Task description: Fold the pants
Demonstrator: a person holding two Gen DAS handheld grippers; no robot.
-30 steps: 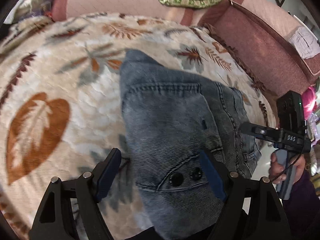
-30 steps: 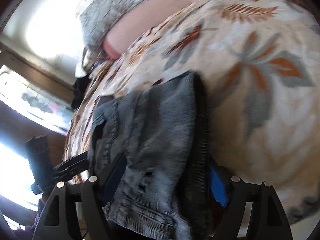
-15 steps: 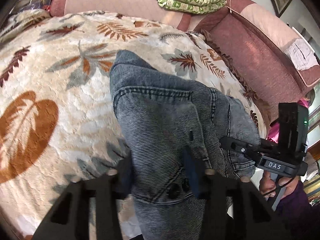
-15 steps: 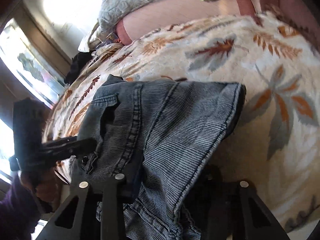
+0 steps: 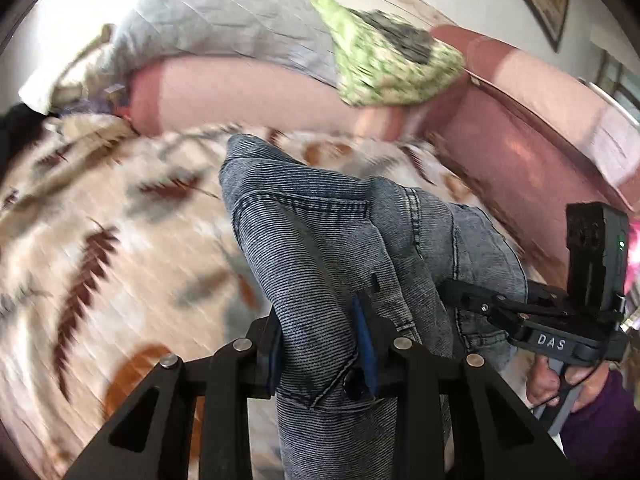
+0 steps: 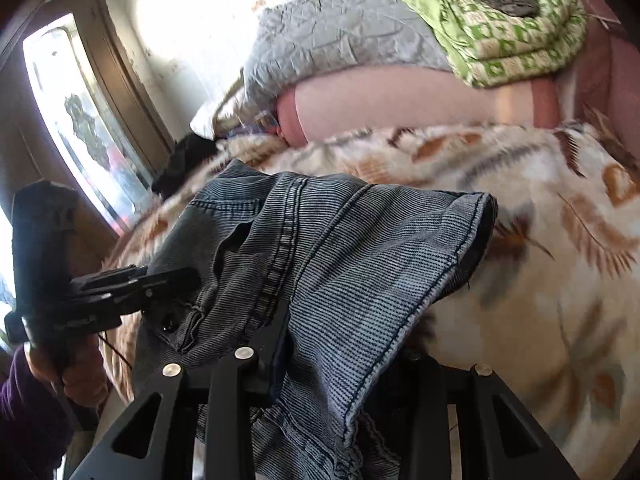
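Denim fills both tools: the left tool (image 5: pixel 320 354), its jaws closing, pinches the pants (image 5: pixel 320 240) at the buttoned waistband, and the right tool (image 6: pixel 340 360) is clamped on another edge (blue pads half hidden). The pants hang lifted over the leaf-patterned blanket (image 6: pixel 540 280) on the bed.

Daylight from window (image 6: pixel 76 120), glare blown out; blanket (image 5: pixel 100 240) motion-blurred; fisheye edges dark, curved.

Left tool (image 5: pixel 320 354) closing, cloth pinched between pads; right tool (image 6: pixel 344 364) clamped on cloth, angled down.
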